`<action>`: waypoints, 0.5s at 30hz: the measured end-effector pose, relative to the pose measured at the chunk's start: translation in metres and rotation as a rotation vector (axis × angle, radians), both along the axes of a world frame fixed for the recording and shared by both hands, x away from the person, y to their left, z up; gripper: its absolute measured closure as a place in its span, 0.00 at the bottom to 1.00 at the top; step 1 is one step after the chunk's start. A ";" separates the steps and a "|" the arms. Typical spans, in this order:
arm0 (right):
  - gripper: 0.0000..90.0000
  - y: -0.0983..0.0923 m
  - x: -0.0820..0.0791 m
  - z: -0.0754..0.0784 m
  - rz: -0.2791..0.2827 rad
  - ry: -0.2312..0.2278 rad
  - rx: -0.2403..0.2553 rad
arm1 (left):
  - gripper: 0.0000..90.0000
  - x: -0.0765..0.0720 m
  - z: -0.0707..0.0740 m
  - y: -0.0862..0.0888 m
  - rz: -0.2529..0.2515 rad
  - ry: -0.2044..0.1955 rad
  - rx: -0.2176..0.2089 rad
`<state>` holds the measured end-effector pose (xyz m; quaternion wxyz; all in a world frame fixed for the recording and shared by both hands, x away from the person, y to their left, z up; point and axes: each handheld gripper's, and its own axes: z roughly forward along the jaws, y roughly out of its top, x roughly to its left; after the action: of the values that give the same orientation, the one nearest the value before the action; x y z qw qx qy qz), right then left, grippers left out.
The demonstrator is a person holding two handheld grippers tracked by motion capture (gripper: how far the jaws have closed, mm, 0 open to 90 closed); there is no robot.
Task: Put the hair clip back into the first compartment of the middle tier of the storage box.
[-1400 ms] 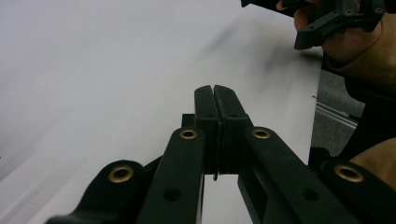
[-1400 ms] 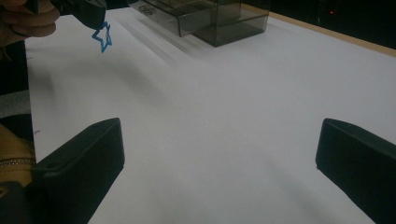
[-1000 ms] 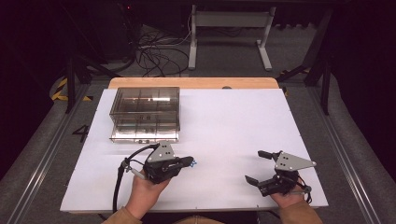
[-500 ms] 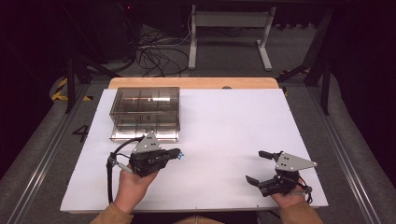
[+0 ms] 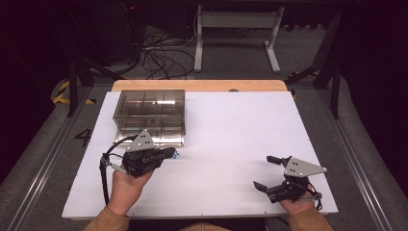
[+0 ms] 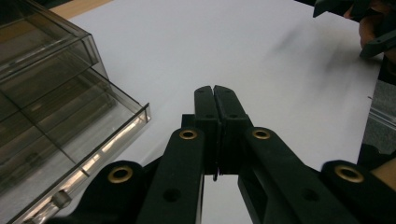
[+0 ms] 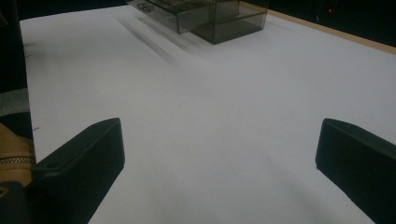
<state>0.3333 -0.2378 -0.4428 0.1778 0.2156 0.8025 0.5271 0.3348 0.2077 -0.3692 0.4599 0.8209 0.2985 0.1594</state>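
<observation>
Right claw [image 5: 269,179] resting near counter [image 5: 231,134] edge, jaws standing wide apart, gripping nothing; left claw [image 5: 169,154] pressed together, empty, hovering just beside front of clear drawer box [image 5: 150,110] at far left; box untouched, work barely beginning

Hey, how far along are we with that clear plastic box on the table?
Hardly begun, it seems. The clear compartment box sits at the table's far left, untouched. The left gripper is shut on nothing, right beside the box's near edge. The right gripper rests open, apart. Handling the box is all left.
</observation>
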 end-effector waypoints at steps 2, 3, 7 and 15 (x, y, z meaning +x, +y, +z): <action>0.02 0.000 0.000 0.000 -0.001 0.001 0.001 | 0.99 0.001 0.001 0.004 0.011 0.001 -0.001; 0.02 0.000 0.000 0.000 -0.001 0.001 0.000 | 0.99 0.002 0.001 0.006 0.012 0.004 -0.005; 0.02 0.000 0.000 0.000 -0.001 0.003 -0.002 | 0.99 0.003 0.003 0.012 0.029 0.006 -0.011; 0.02 0.000 0.000 -0.001 -0.003 0.005 0.000 | 0.99 0.005 0.010 0.025 0.062 -0.009 0.010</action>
<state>0.3335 -0.2377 -0.4434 0.1765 0.2180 0.8027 0.5262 0.3399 0.2330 -0.3597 0.4519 0.8129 0.3208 0.1790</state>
